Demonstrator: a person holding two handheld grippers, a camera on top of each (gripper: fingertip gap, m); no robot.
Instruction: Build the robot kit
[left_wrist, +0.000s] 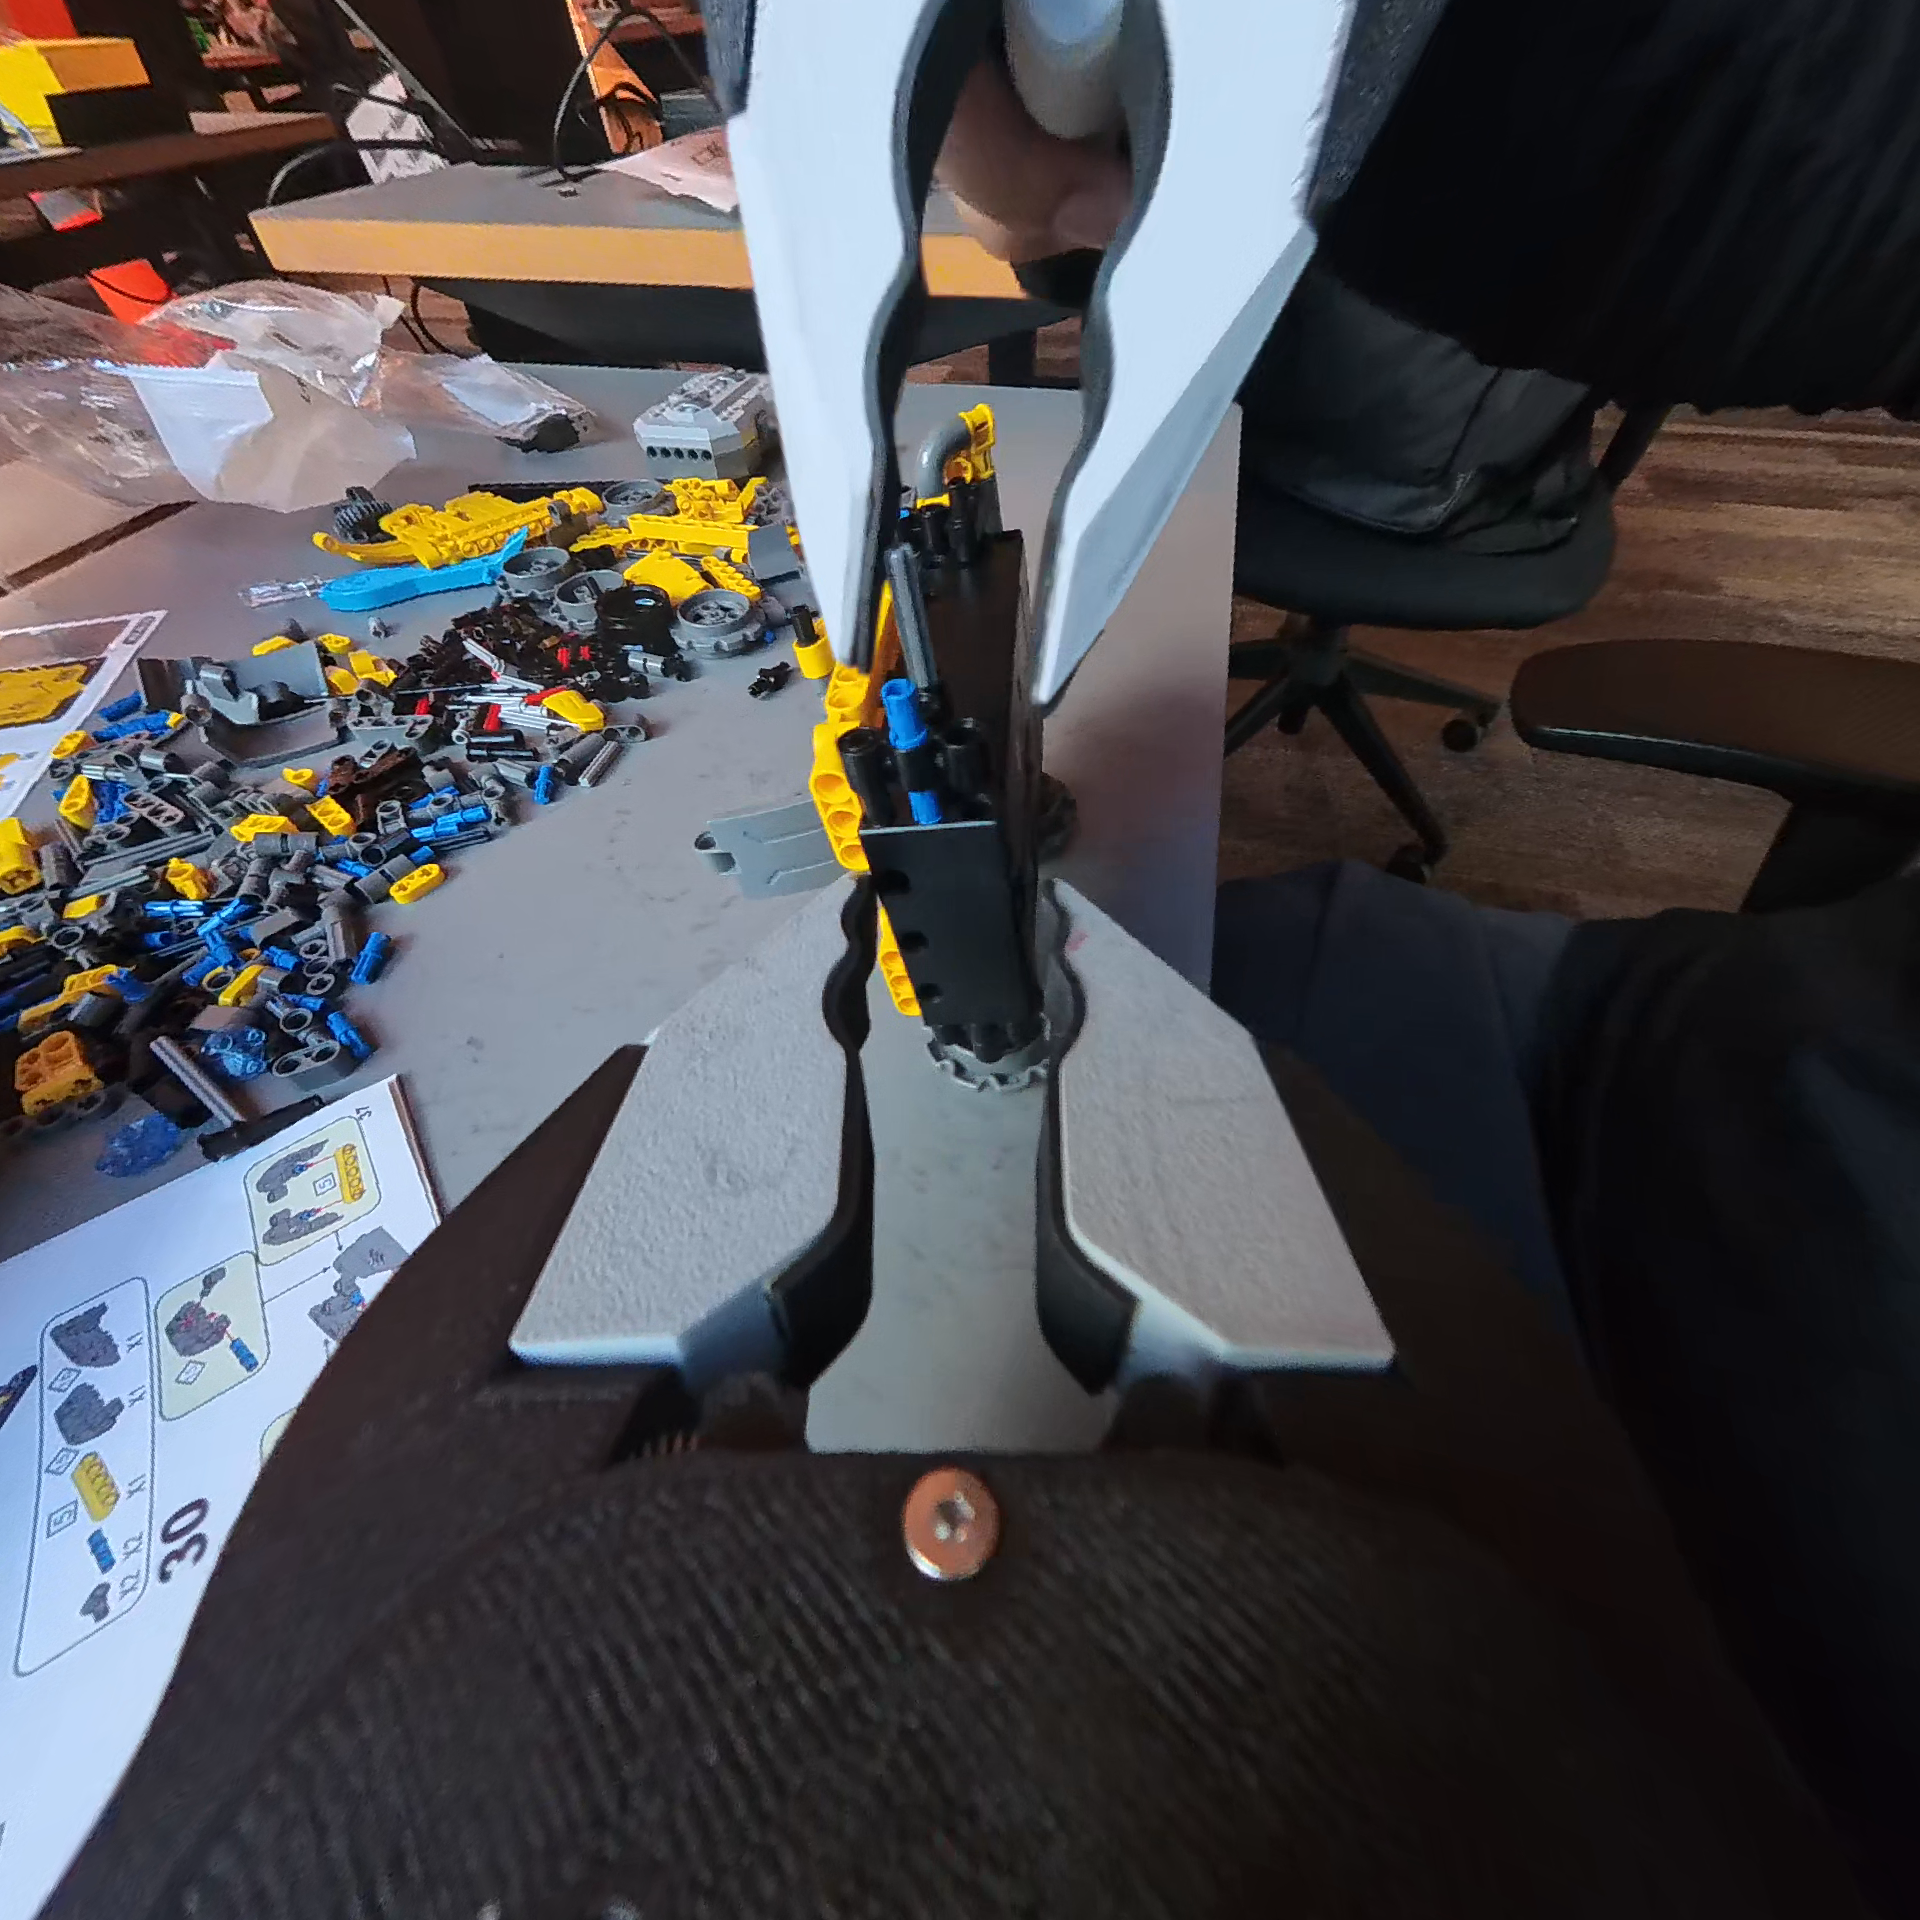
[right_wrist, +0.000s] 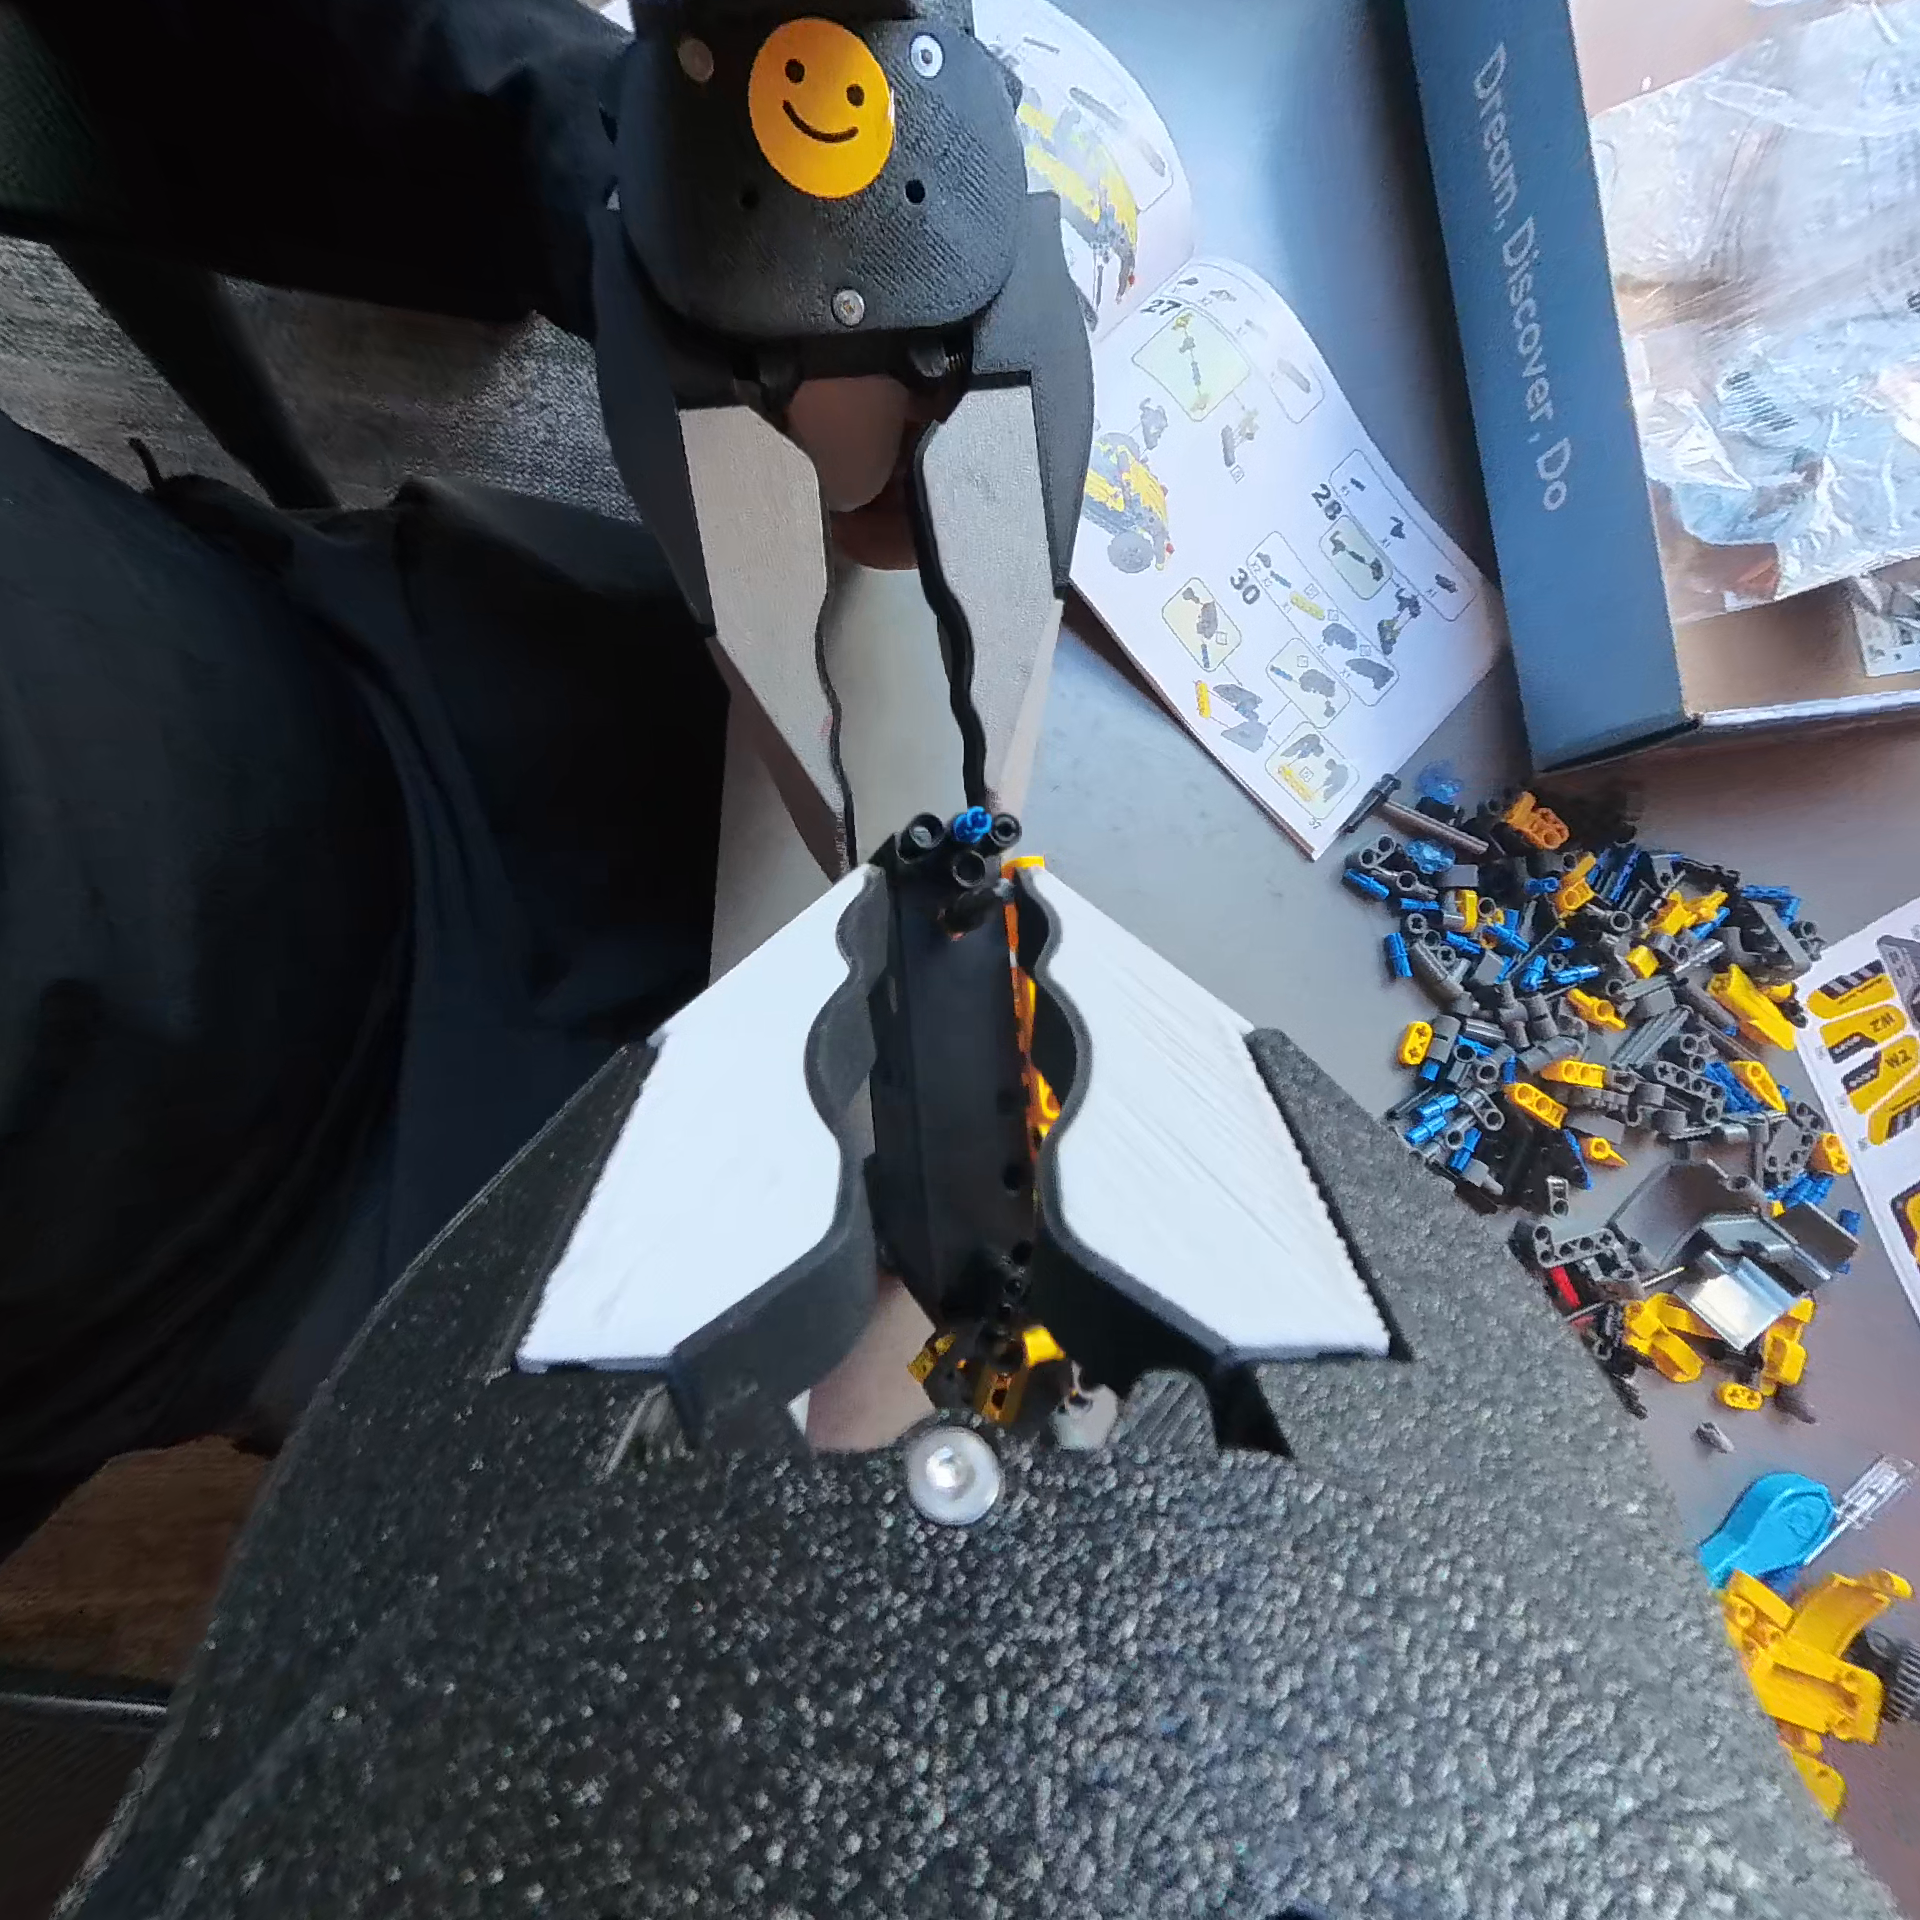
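Gripping black-yellow brick assembly (left_wrist: 951, 831), both grippers.

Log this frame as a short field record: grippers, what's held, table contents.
left gripper: shut on the near end of the black-and-yellow brick assembly
right gripper: shut on the same assembly, from the opposite end
assembly: held off the grey table between both grippers; blue pins and a grey gear show on it
loose parts pile: blue, yellow, grey, black pieces on the table
instruction booklet: open, beside the pile
blue box: beyond the booklet
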